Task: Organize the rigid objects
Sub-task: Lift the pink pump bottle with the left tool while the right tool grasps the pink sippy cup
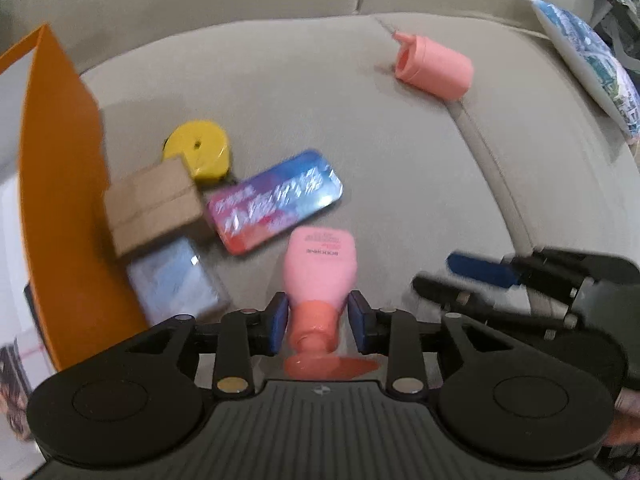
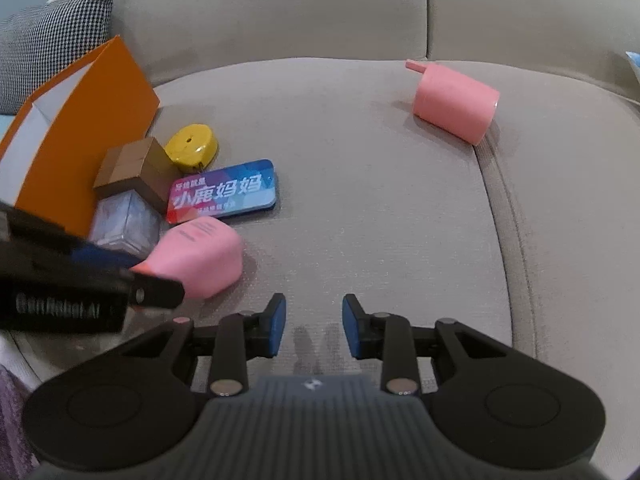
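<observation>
My left gripper (image 1: 318,322) is shut on the neck of a pink bottle (image 1: 320,268), which lies on the beige sofa seat (image 1: 360,152). The bottle also shows in the right wrist view (image 2: 204,256) with the left gripper (image 2: 152,284) on it. Beyond it lie a blue and red tin (image 1: 276,200), a yellow round tape measure (image 1: 198,148), a brown cardboard box (image 1: 154,204) and a pale blue box (image 1: 176,276), all beside an orange paper bag (image 1: 60,200). A pink cup (image 1: 434,64) lies on its side far right. My right gripper (image 2: 314,326) is open and empty over the seat.
A blue patterned cushion (image 1: 588,60) lies at the far right of the sofa. A houndstooth cushion (image 2: 52,44) leans at the back left. The seam between the seat cushions (image 2: 504,208) runs along the right. The sofa backrest (image 2: 280,12) rises behind.
</observation>
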### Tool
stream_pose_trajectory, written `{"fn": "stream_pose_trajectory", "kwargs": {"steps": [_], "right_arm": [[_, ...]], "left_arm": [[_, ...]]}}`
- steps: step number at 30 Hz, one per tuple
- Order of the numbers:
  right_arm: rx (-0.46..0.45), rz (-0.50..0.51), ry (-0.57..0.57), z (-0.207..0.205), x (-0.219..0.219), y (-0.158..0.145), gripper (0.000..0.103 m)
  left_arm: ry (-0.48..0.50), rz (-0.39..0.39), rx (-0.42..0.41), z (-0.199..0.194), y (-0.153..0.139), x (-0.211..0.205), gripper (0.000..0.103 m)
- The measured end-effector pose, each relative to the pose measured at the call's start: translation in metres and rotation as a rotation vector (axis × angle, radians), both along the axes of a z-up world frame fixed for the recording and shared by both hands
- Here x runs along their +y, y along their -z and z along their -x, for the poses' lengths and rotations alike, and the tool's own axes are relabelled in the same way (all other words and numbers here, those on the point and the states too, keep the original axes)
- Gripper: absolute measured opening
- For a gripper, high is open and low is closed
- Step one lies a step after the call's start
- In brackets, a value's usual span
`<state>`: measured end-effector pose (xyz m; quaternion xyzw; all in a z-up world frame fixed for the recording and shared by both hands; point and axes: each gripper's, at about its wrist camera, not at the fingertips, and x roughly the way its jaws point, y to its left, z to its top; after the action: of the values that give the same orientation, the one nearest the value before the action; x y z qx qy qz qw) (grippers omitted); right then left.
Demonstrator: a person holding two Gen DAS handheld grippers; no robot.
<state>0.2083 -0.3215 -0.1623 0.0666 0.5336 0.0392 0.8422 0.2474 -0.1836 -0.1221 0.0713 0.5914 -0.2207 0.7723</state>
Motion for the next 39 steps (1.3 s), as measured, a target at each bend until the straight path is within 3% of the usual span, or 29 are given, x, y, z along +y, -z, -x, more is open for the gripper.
{"fn": "stream_pose_trajectory", "kwargs": {"steps": [8,9,11,16,25,28,31,34,36,38,39], "right_arm": [[-0.028,-0.054,-0.157,-0.004,0.019,-0.005,0.032],[-0.032,-0.056,-0.158,-0.006,0.021,-0.005,0.032],[-0.039,-0.051,-0.151,-0.013,0.024,-0.003,0.032],[-0.046,-0.064,-0.134,-0.022,0.026,0.001,0.032],[-0.019,-0.097,-0.103,-0.024,0.012,0.002,0.033],[-0.024,-0.058,-0.115,-0.022,0.002,-0.003,0.033],[-0.027,0.010,-0.142,-0.021,-0.007,-0.002,0.033],[-0.024,0.048,-0.154,-0.025,-0.021,-0.003,0.033],[-0.023,0.071,-0.169,-0.032,-0.030,-0.006,0.033],[-0.035,0.113,-0.207,-0.040,-0.037,-0.012,0.034],[-0.041,0.134,-0.229,-0.044,-0.039,-0.015,0.039]], "left_arm": [[-0.007,0.029,-0.019,-0.018,-0.008,-0.011,0.037],[-0.013,0.039,-0.014,-0.021,-0.008,-0.012,0.040],[-0.018,0.073,-0.011,-0.022,-0.010,-0.011,0.057],[-0.022,0.138,-0.066,-0.018,-0.020,-0.003,0.075],[0.108,0.134,-0.235,0.012,-0.030,0.000,0.075],[0.107,0.146,-0.305,0.023,-0.027,0.003,0.075],[0.103,0.161,-0.300,0.023,-0.022,0.003,0.071],[0.110,0.128,-0.310,0.021,-0.013,-0.001,0.070],[0.116,0.112,-0.313,0.020,-0.008,-0.005,0.059],[0.118,0.116,-0.313,0.017,-0.005,-0.007,0.040],[0.114,0.118,-0.311,0.016,-0.004,-0.007,0.036]]}}
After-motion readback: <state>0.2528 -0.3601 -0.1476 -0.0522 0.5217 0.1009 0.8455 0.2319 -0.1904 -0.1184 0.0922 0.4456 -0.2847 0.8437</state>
